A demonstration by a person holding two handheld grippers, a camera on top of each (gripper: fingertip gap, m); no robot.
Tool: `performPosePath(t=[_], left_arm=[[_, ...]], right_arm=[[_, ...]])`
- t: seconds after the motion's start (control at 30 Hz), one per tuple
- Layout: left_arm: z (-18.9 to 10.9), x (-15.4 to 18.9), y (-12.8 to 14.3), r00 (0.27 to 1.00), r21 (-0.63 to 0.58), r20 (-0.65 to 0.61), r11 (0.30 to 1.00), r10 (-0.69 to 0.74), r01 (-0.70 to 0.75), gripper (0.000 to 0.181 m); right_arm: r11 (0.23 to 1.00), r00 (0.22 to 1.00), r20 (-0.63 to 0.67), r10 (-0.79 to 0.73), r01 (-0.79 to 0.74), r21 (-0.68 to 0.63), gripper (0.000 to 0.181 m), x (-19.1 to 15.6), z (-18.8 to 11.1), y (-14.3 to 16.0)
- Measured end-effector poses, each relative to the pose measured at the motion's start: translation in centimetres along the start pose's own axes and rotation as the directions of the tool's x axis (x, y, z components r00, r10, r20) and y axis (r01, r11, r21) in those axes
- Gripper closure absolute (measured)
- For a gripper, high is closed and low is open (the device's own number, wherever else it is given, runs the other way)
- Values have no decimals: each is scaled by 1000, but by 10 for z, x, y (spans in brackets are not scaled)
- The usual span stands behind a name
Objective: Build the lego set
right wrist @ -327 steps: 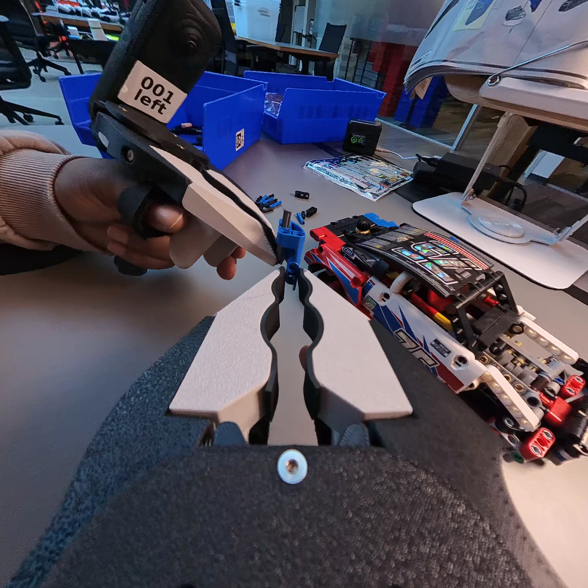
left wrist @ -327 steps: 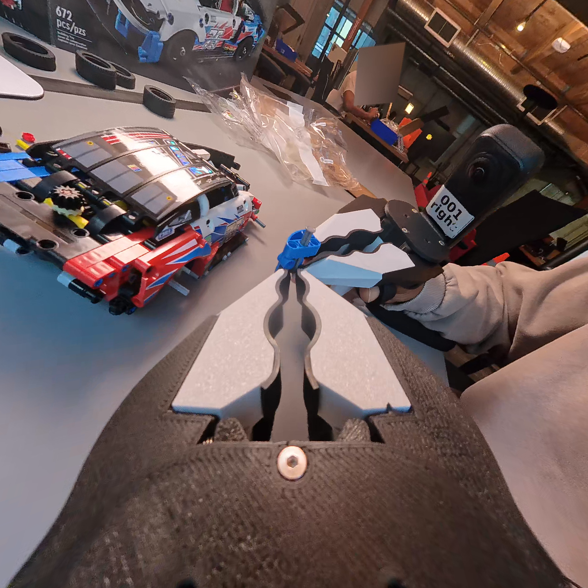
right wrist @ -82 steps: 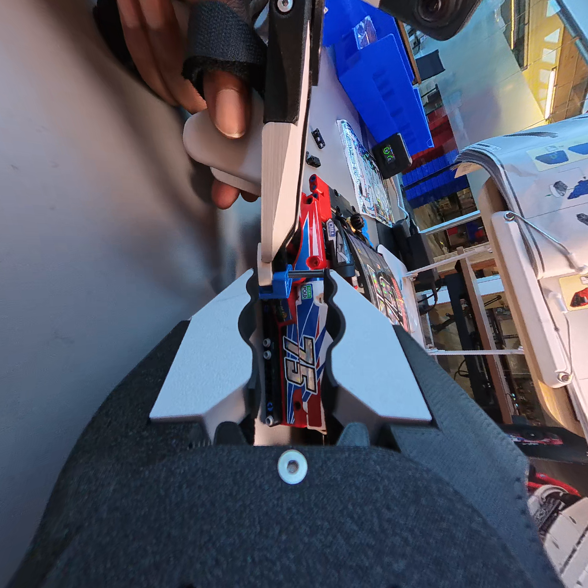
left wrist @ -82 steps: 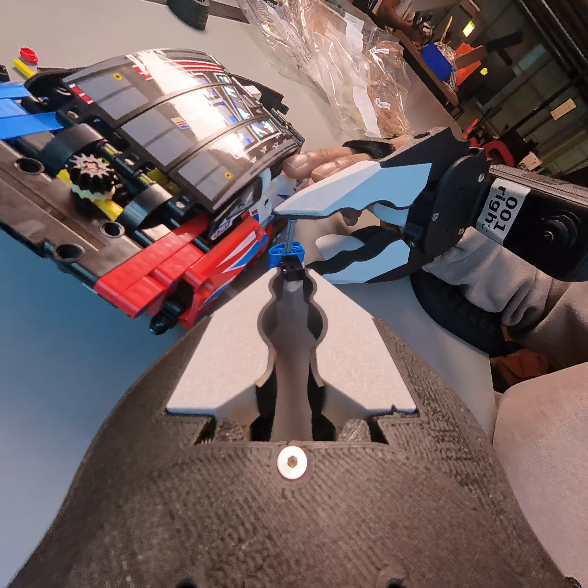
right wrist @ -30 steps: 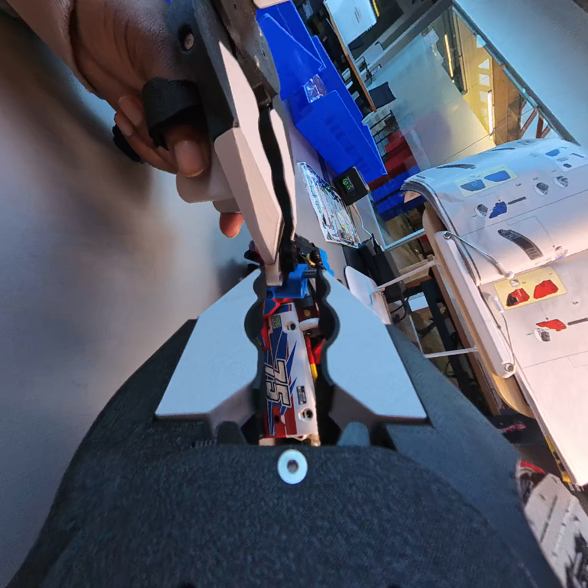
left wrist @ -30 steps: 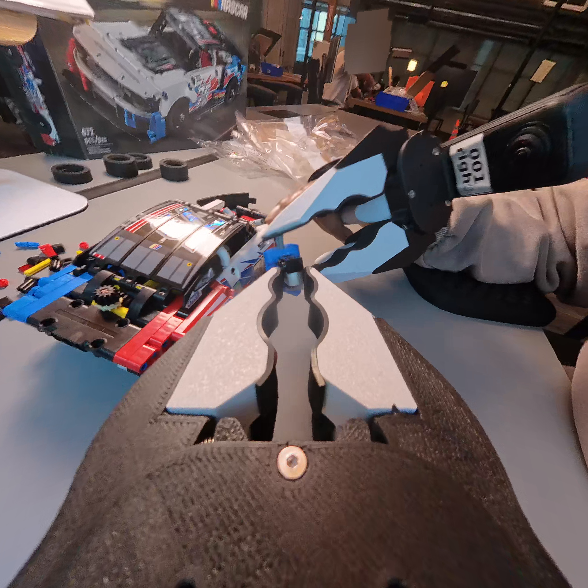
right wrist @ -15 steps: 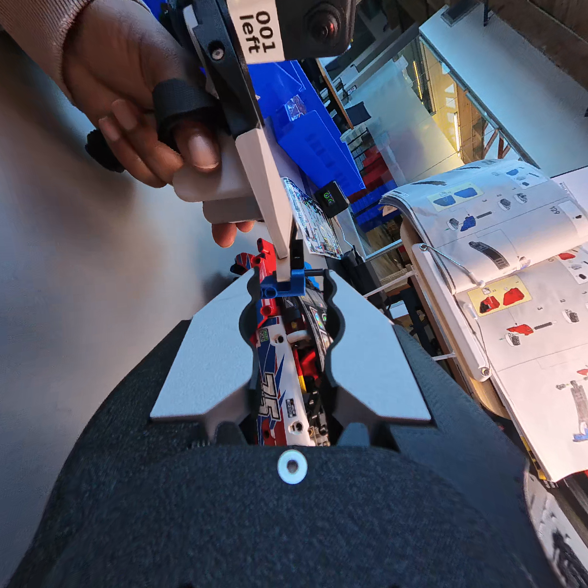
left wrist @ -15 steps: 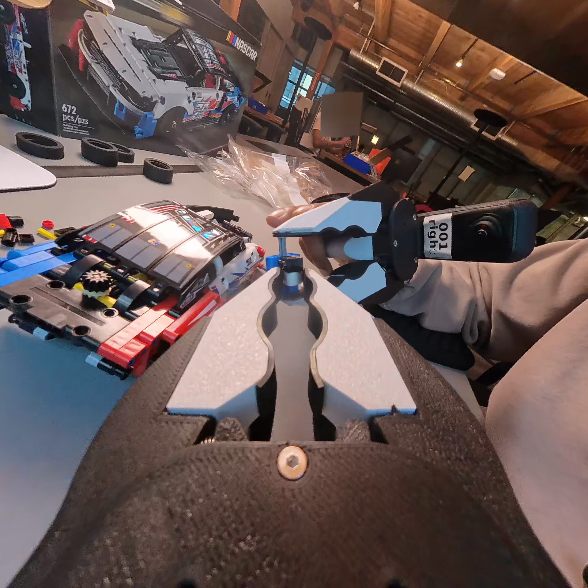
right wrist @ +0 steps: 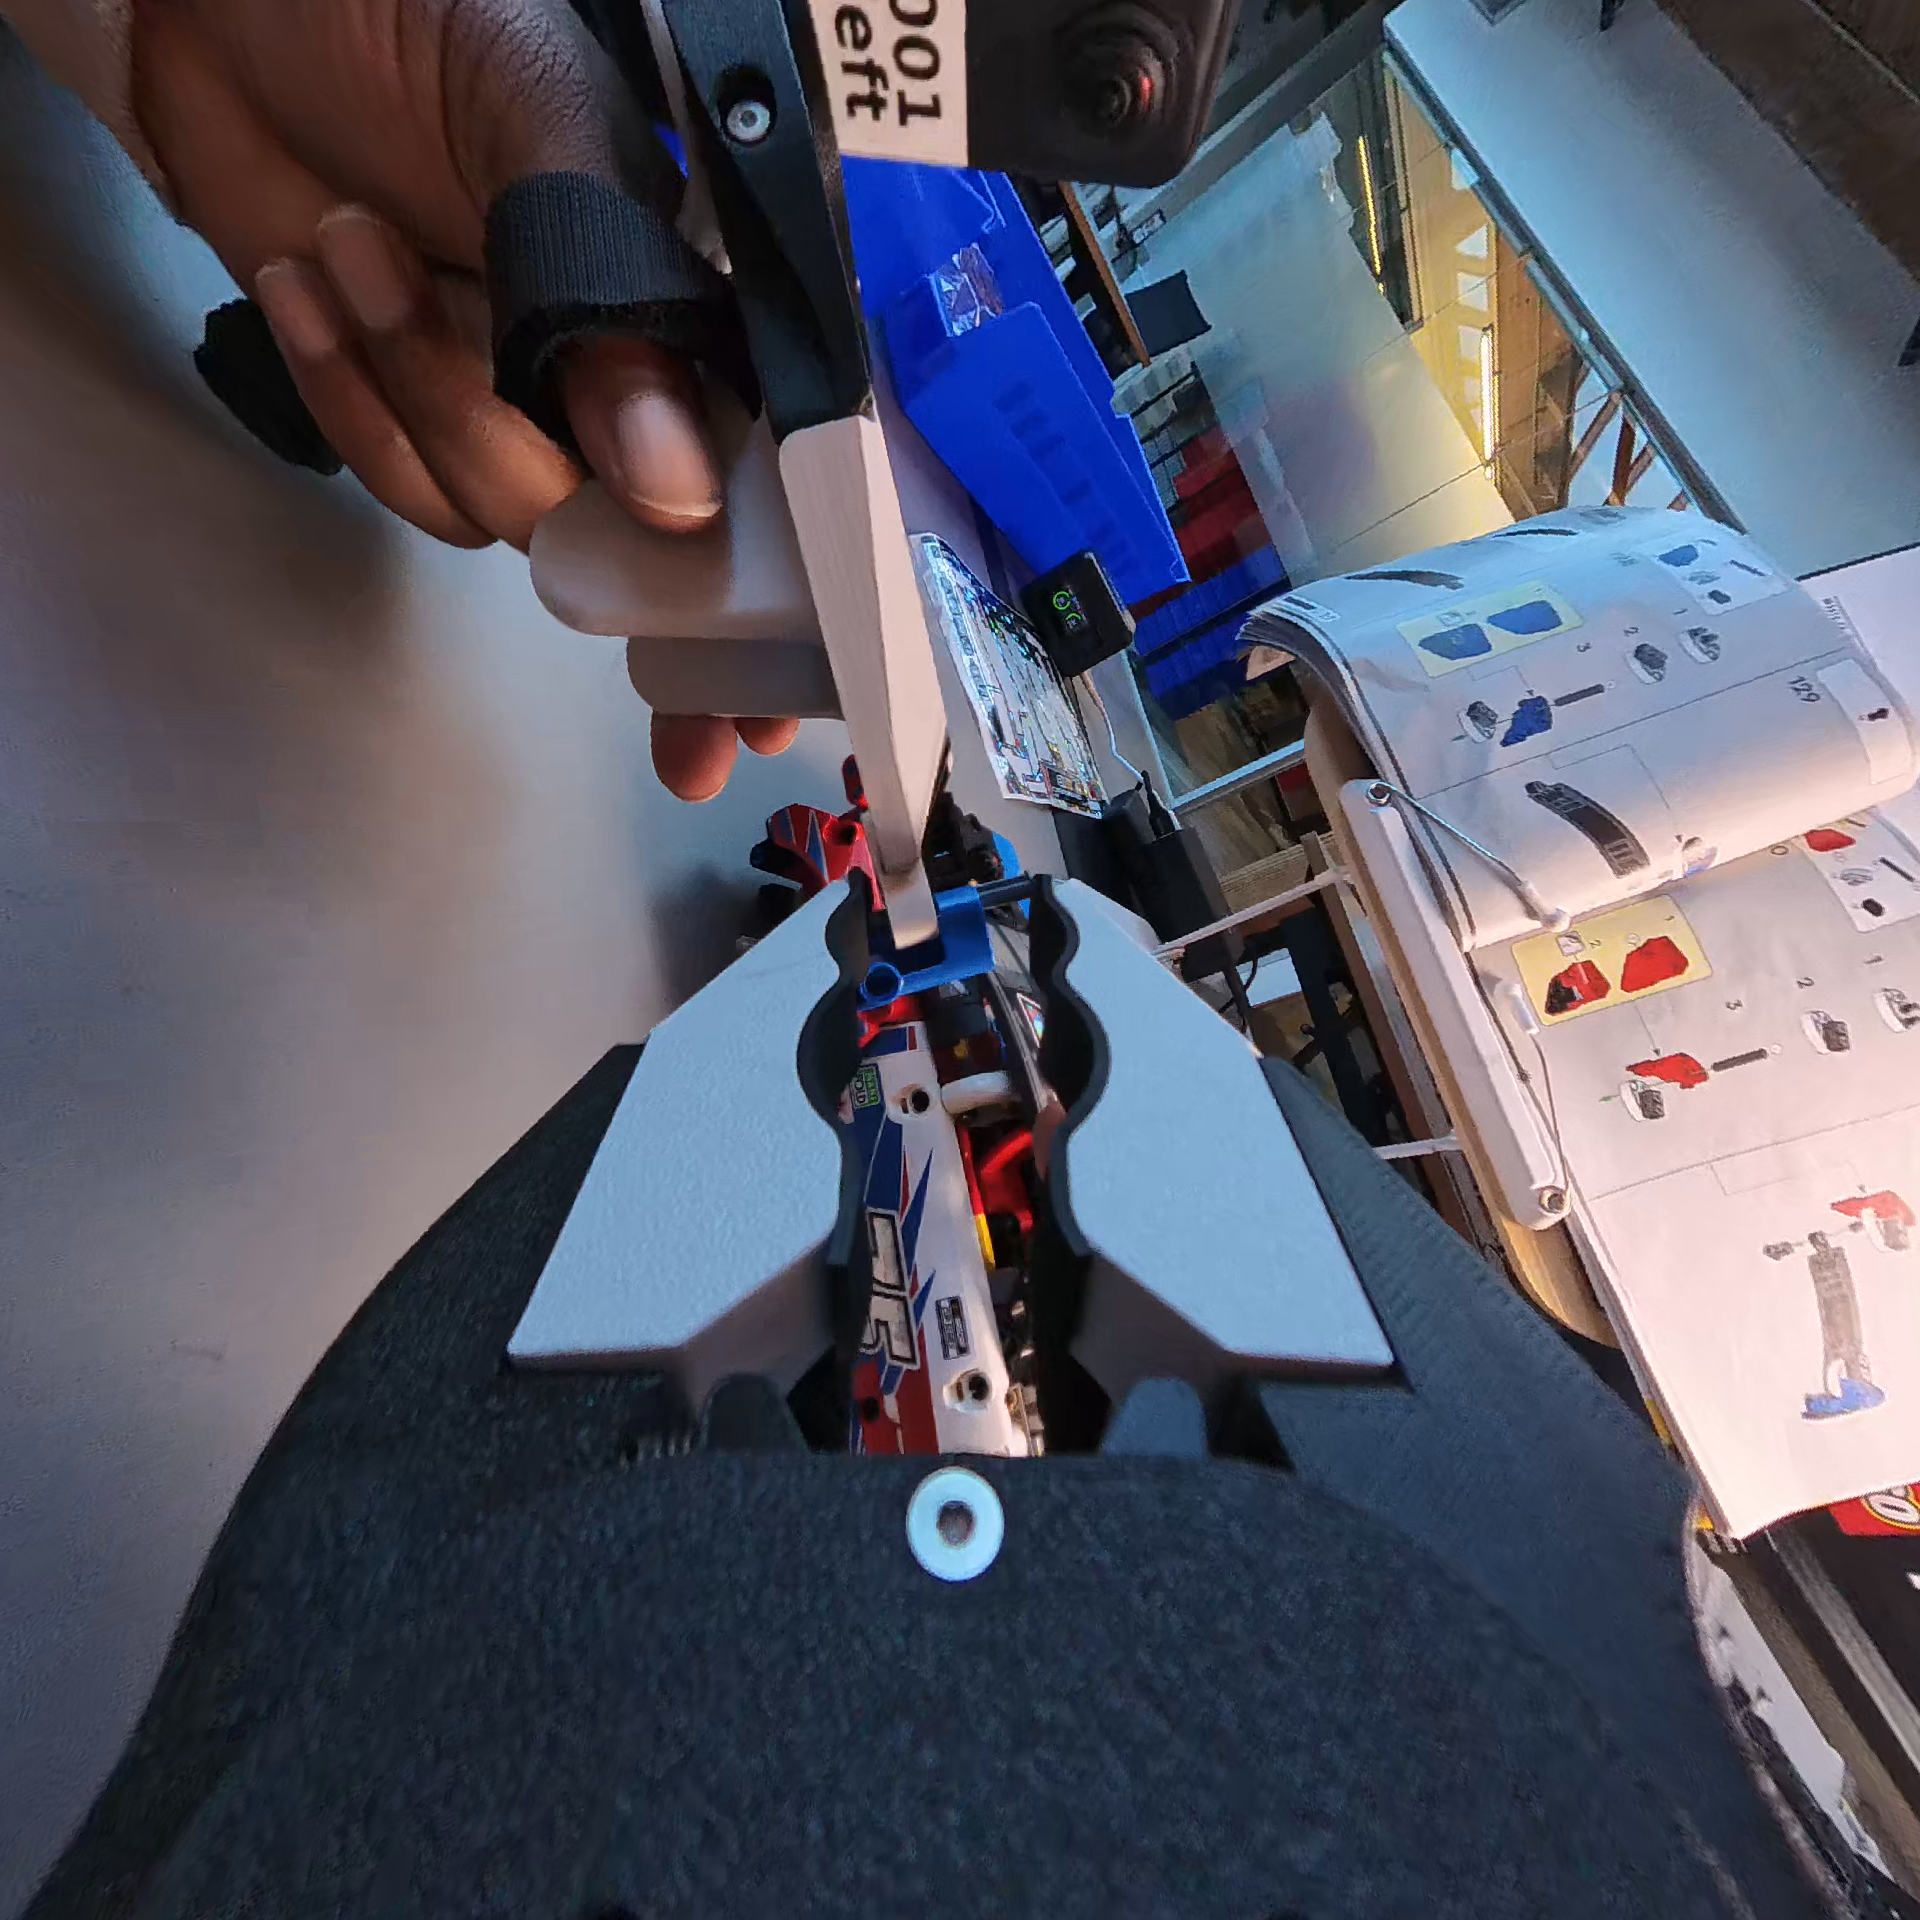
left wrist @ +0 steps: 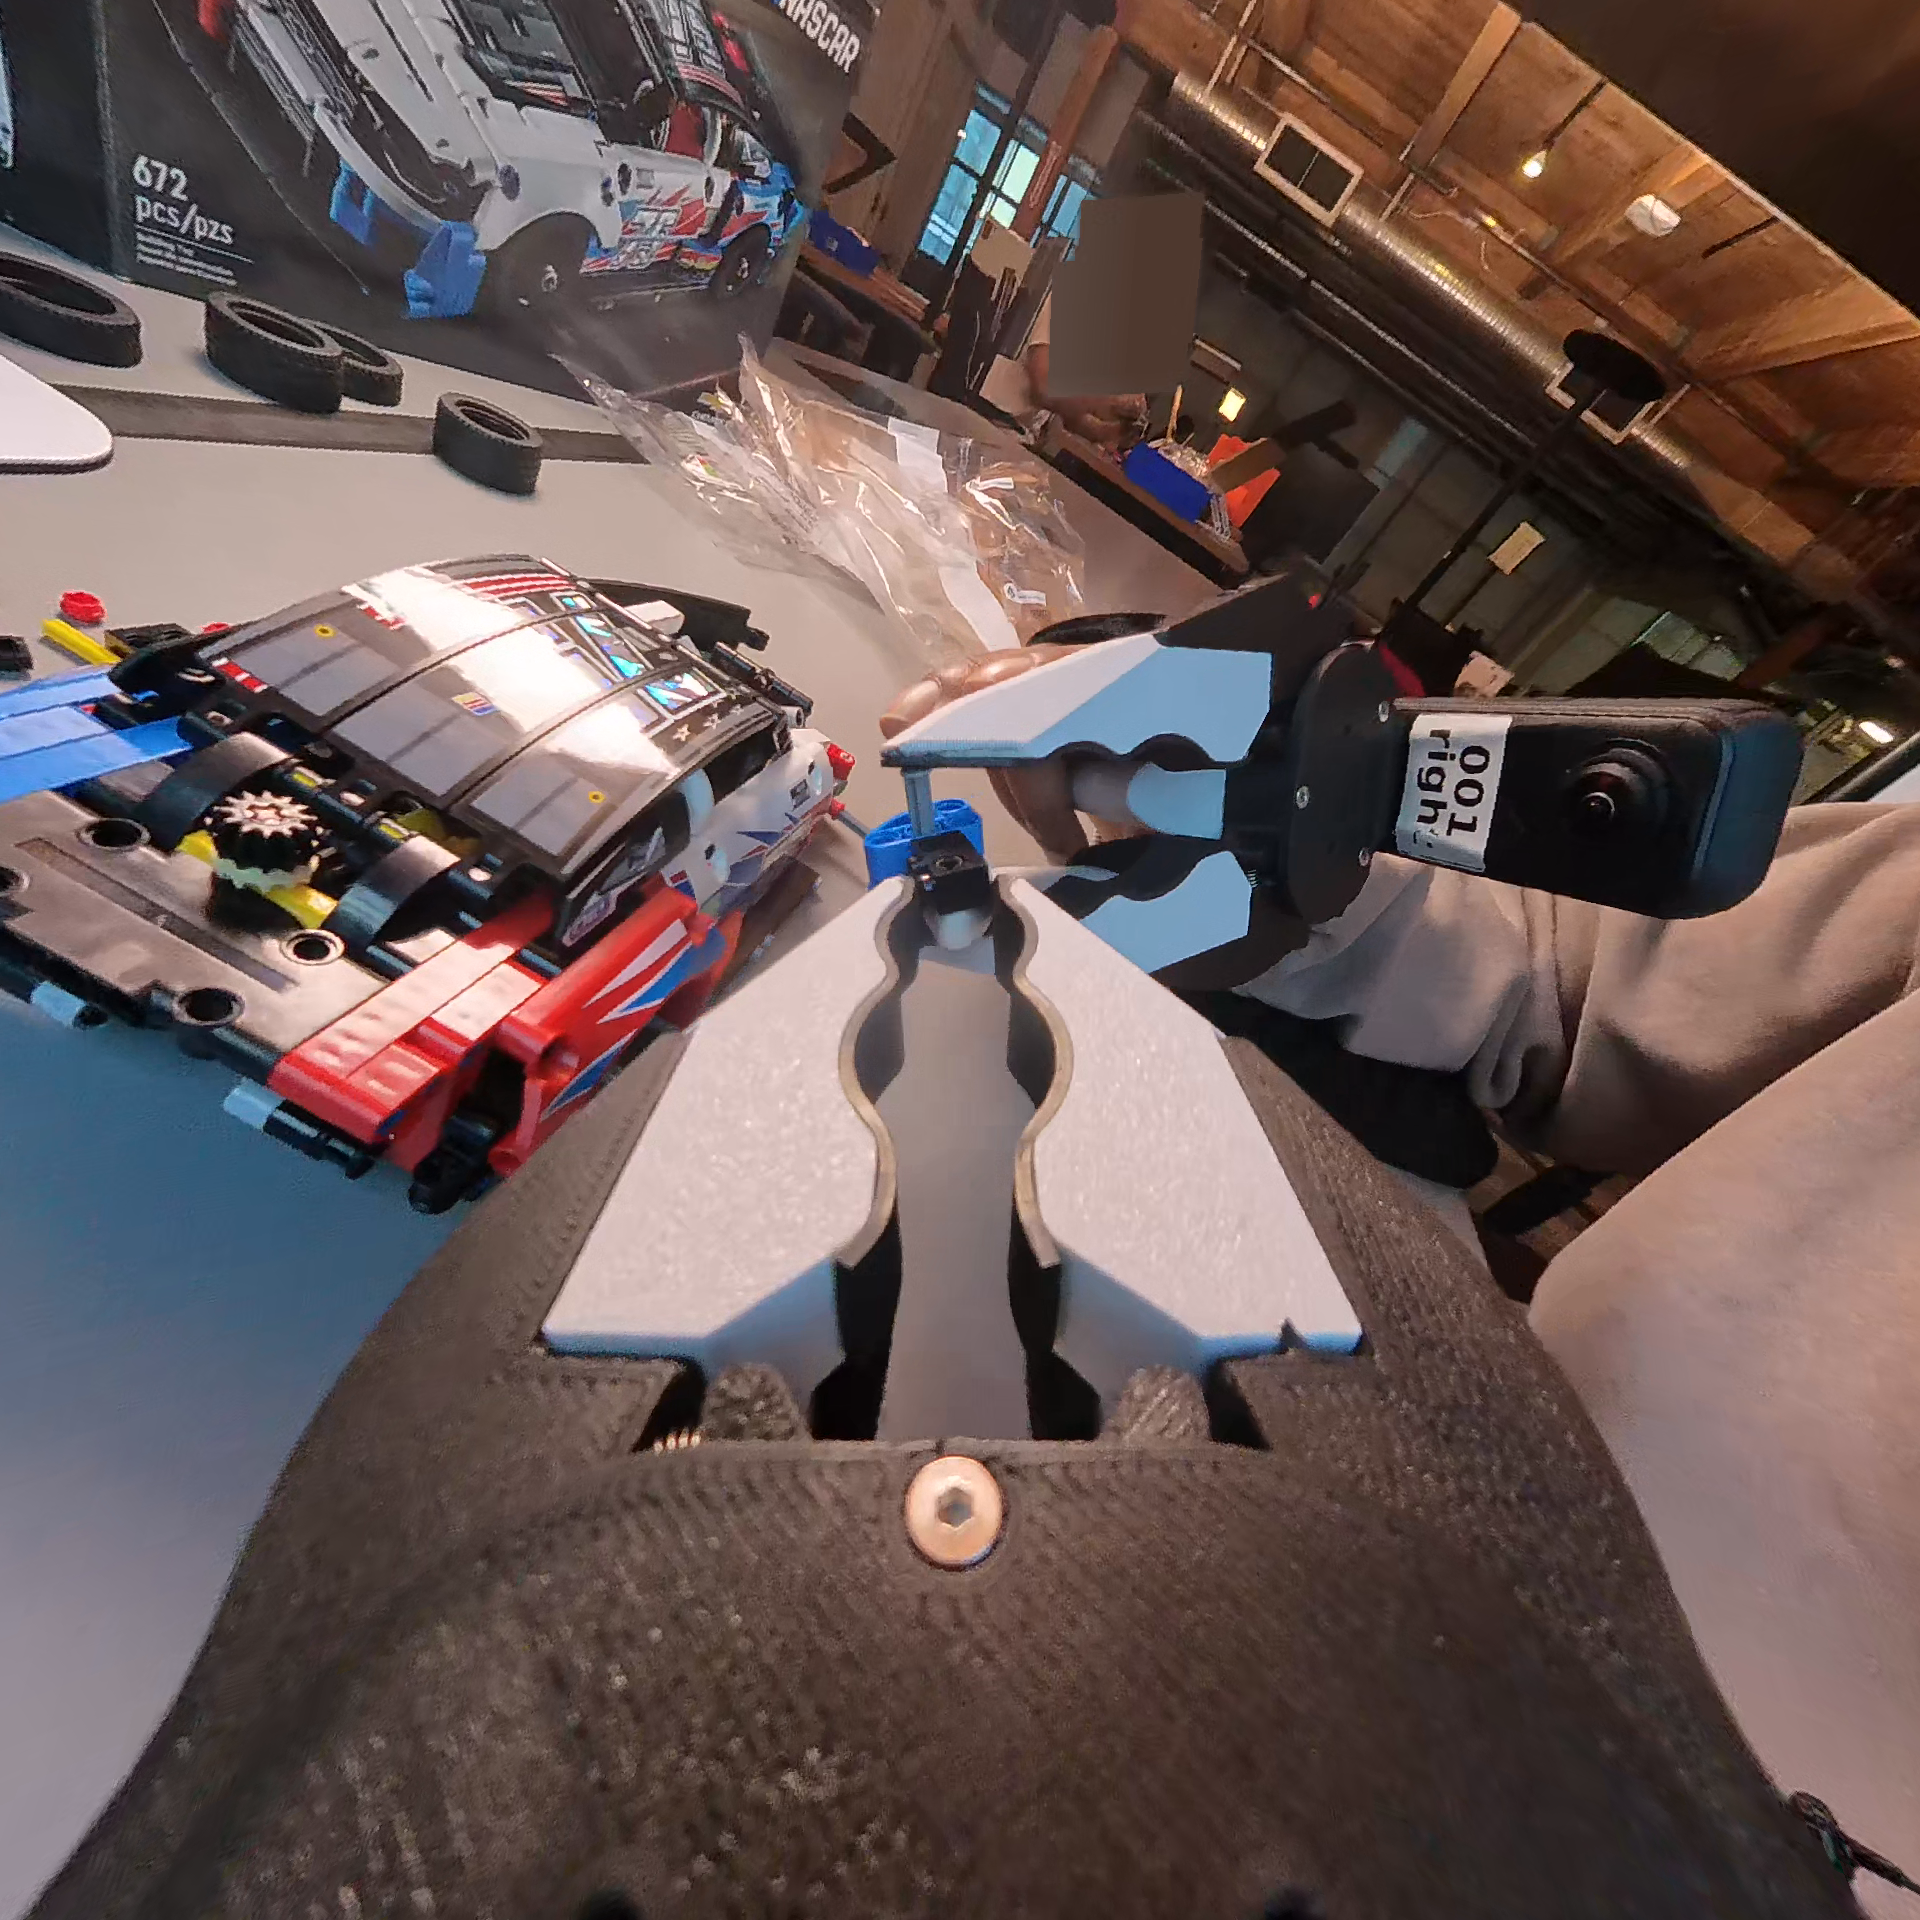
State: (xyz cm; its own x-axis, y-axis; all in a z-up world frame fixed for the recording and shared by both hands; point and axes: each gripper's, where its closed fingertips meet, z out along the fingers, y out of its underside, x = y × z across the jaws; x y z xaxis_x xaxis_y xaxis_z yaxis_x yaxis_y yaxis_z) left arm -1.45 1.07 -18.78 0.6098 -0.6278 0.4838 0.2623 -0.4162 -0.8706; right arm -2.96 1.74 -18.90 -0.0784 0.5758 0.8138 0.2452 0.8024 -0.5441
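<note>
A small blue connector (left wrist: 923,831) with a grey axle (left wrist: 916,798) standing in it and a black piece (left wrist: 943,868) below is held just off the car's right side. My left gripper (left wrist: 948,902) is shut on the black end of this piece. My right gripper (right wrist: 945,902) spans the same piece: one finger (left wrist: 1039,717) presses on the axle tip, the other sits at the blue connector (right wrist: 958,940). The red, white and black lego car (left wrist: 468,779) lies on the grey table and also shows between my right fingers (right wrist: 909,1236).
Loose tyres (left wrist: 488,455) and the set's box (left wrist: 468,156) stand at the back, with empty plastic bags (left wrist: 883,499) beside them. Small loose pieces (left wrist: 73,623) lie left of the car. An open instruction booklet (right wrist: 1662,935), a sticker sheet (right wrist: 1008,686) and blue bins (right wrist: 1018,416) are beyond it. Only a small space, under 4 cm, lies between the two pairs of fingers.
Earlier my right gripper held the blue piece at its tips; now my left holds it and my right spans axle and connector. In the last second both grippers tilted slightly, the grip unchanged.
</note>
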Motion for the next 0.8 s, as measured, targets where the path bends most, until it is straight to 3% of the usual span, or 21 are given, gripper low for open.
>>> performPosePath(t=[0.2, 0.43, 0.63, 0.8], left_arm=[[-3, -7, 0, 990, -40, 103, 995, 94, -90, 164], [-8, -6, -1, 990, -65, 91, 993, 106, -101, 170], [-10, -9, 1, 986, -98, 101, 987, 134, -124, 171], [-10, -10, 7, 980, -144, 125, 980, 152, -134, 171]], right_arm=[[1000, 1000, -17, -1, 0, -13, 154, 1, 4, 1], [997, 995, -63, -75, 74, -16, 152, 1, 8, -3], [995, 997, 3, -80, 80, -56, 138, -8, 12, -3], [983, 987, -28, -159, 156, -93, 154, -7, 16, -5]])
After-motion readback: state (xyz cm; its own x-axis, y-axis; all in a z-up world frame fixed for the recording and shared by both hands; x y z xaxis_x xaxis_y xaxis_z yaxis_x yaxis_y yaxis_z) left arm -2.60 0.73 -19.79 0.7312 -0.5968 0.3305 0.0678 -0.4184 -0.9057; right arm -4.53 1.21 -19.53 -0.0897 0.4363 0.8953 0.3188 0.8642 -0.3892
